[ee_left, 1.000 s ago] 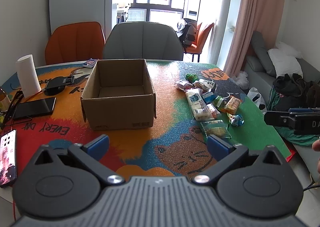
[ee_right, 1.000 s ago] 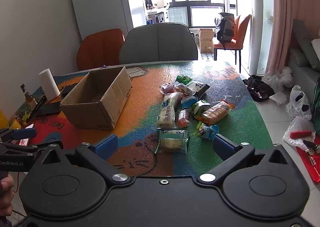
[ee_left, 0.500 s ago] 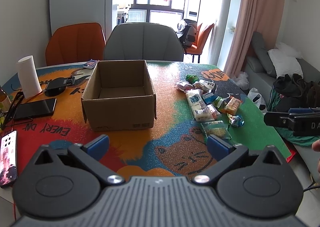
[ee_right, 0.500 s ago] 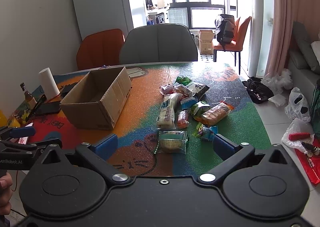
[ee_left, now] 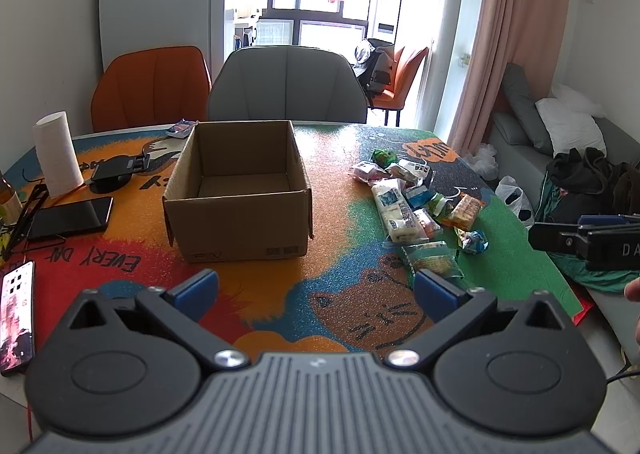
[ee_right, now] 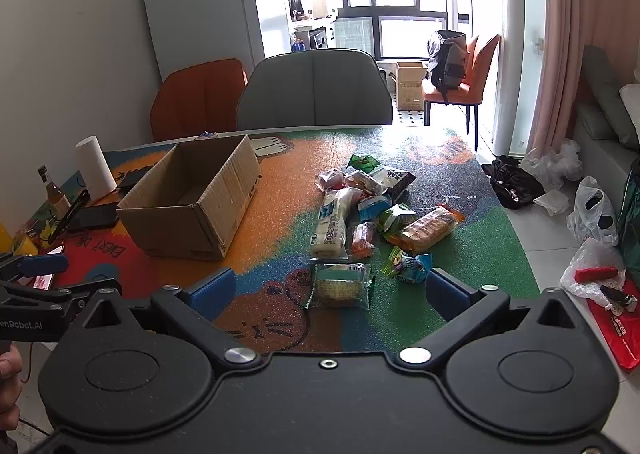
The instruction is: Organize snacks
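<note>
An empty cardboard box (ee_left: 240, 210) (ee_right: 192, 210) stands open on the colourful table mat. To its right lies a heap of snack packets (ee_left: 416, 198) (ee_right: 368, 210); the nearest is a clear-wrapped green packet (ee_right: 342, 284) (ee_left: 432, 258), and a long white packet (ee_right: 330, 222) lies behind it. My left gripper (ee_left: 316, 292) hovers open above the table's near edge, in front of the box, holding nothing. My right gripper (ee_right: 328, 290) is open too, just short of the green packet, which shows between its fingers. Each gripper appears at the edge of the other's view.
A paper roll (ee_left: 58, 154), a dark phone (ee_left: 68, 214), a lit phone (ee_left: 16, 310) and a bottle (ee_right: 54, 190) crowd the table's left side. Grey (ee_left: 286, 86) and orange (ee_left: 152, 90) chairs stand behind. Bags litter the floor (ee_right: 592, 210) at the right.
Both views have shifted slightly; the right gripper has crept a little closer to the snack heap. Both grippers stay open and nothing on the table has moved.
</note>
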Demonstrator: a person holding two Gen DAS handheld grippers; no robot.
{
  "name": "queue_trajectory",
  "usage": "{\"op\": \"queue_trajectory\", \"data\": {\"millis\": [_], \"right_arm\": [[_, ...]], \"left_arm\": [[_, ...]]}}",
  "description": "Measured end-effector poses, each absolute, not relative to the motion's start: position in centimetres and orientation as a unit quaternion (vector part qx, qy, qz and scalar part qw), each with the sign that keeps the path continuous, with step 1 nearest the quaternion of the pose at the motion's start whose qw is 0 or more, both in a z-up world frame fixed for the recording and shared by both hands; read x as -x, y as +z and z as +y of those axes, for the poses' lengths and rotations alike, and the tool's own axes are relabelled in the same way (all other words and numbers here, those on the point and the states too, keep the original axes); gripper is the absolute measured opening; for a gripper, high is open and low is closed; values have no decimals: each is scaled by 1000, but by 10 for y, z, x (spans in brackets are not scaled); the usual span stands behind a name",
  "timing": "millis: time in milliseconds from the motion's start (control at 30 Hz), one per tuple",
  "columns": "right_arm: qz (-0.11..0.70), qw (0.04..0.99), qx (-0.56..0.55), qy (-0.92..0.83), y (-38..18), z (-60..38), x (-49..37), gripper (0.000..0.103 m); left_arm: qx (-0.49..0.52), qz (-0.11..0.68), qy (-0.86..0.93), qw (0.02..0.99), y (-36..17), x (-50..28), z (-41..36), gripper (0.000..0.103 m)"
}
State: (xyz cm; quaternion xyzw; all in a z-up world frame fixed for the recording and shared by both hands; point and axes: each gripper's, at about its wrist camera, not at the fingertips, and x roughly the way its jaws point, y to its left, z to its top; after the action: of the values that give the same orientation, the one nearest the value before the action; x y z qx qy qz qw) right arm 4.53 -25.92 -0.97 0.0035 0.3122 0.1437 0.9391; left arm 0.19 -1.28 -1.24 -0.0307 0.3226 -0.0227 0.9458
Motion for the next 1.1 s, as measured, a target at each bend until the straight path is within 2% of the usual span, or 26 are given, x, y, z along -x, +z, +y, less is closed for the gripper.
{"op": "queue_trajectory", "data": {"millis": [667, 1100], "right_arm": [[316, 938, 2, 145, -10, -257, -45, 103], [320, 937, -5, 136, -13, -266, -63, 103]], "left_arm": [[29, 324, -24, 945, -15, -4, -15, 103], [36, 331, -44, 942, -18, -37, -26, 103]]}}
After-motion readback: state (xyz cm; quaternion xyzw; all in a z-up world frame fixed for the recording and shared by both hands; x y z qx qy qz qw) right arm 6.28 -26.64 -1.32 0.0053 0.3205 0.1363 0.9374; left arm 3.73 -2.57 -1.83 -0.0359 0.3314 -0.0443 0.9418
